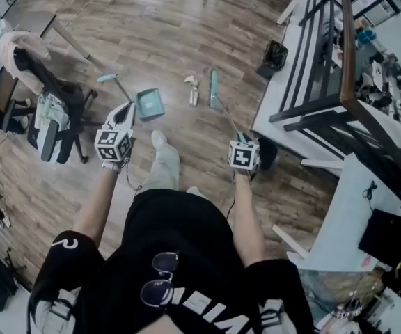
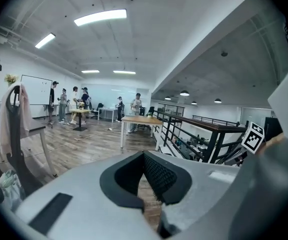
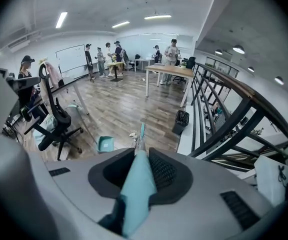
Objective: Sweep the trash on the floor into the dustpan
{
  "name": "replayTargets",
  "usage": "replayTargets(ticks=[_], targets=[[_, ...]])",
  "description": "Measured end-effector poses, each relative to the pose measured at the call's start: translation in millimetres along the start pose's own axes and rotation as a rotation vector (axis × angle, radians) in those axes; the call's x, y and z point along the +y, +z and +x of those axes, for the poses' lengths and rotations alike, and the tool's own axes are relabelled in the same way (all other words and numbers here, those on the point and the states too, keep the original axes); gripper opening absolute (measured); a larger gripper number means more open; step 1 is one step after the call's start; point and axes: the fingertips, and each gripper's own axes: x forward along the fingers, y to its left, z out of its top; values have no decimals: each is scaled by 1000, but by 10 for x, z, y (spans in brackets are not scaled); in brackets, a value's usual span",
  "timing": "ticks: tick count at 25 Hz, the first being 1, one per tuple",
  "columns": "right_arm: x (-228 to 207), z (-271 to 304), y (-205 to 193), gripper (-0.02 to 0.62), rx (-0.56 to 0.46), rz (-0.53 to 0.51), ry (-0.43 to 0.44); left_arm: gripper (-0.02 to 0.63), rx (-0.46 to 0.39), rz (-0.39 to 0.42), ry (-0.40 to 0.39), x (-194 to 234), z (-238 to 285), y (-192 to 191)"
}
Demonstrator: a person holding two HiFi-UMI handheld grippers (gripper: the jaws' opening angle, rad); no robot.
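A teal broom (image 1: 213,89) lies with its head on the wooden floor ahead of me. Its handle (image 3: 136,194) runs back between the jaws of my right gripper (image 1: 239,143), which is shut on it (image 3: 141,156). Crumpled white trash (image 1: 192,89) lies just left of the broom head, also seen in the right gripper view (image 3: 132,134). A teal dustpan (image 1: 149,104) stands further left, its long handle leaning away to the left. My left gripper (image 1: 125,111) hovers near the dustpan without touching it. Its jaws (image 2: 144,156) meet at the tips with nothing between them.
A black office chair (image 1: 51,110) draped with clothes stands at the left. A white table (image 1: 284,82), a black bin (image 1: 275,54) and a dark railing (image 1: 347,61) line the right side. My legs and a shoe (image 1: 159,139) are below the dustpan. People stand far off (image 3: 104,59).
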Motion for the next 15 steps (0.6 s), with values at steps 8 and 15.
replayTargets(ticks=[8, 15], targets=[[205, 576, 867, 84, 29, 33, -33, -2, 64, -8, -59, 775, 1009, 287], [413, 984, 1417, 84, 54, 46, -56, -2, 103, -19, -97, 1334, 1566, 389]])
